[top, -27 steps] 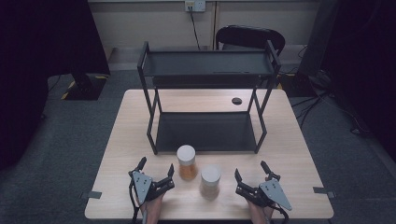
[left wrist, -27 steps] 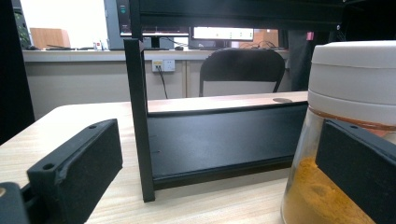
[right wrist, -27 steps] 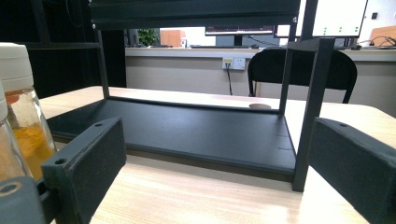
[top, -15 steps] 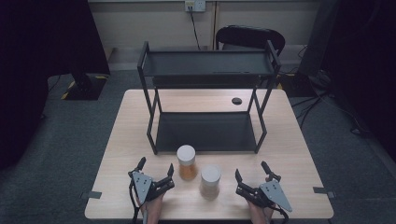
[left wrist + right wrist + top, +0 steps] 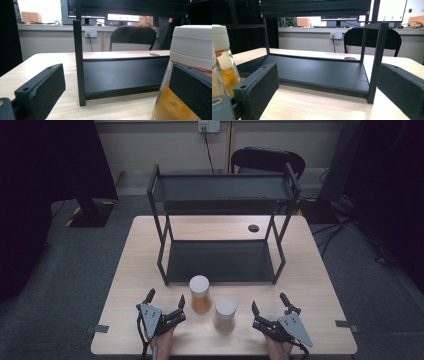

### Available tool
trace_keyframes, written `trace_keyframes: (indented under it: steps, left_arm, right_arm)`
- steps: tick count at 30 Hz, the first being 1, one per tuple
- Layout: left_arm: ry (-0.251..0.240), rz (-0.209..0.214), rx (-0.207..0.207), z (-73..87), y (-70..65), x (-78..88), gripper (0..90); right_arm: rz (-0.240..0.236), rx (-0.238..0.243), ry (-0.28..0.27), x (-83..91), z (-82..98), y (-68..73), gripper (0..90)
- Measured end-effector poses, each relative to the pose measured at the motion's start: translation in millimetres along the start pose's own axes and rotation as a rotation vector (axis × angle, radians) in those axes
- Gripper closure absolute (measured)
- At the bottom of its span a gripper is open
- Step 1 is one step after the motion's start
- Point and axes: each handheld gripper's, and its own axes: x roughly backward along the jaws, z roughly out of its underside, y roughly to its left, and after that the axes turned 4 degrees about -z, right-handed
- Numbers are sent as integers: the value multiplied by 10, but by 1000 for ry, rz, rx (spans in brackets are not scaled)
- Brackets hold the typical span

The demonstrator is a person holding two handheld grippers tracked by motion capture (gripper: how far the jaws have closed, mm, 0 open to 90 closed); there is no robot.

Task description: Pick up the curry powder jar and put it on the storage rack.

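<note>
Fingers of left gripper (image 5: 164, 302) and right gripper (image 5: 270, 307) spread, empty; orange jar (image 5: 200, 294) upright, nearest left gripper's inner finger.

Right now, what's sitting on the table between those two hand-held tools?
In the high view, two white-lidded jars stand between the left tool and right tool: the orange-filled jar and the paler jar.
</note>
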Motion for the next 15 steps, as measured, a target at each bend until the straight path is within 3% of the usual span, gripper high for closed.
trace_keyframes:
  steps: [15]
  left_arm:
    - [1,59,40,-146,62,59,0]
  right_arm:
    - [0,0,0,0,0,0,27]
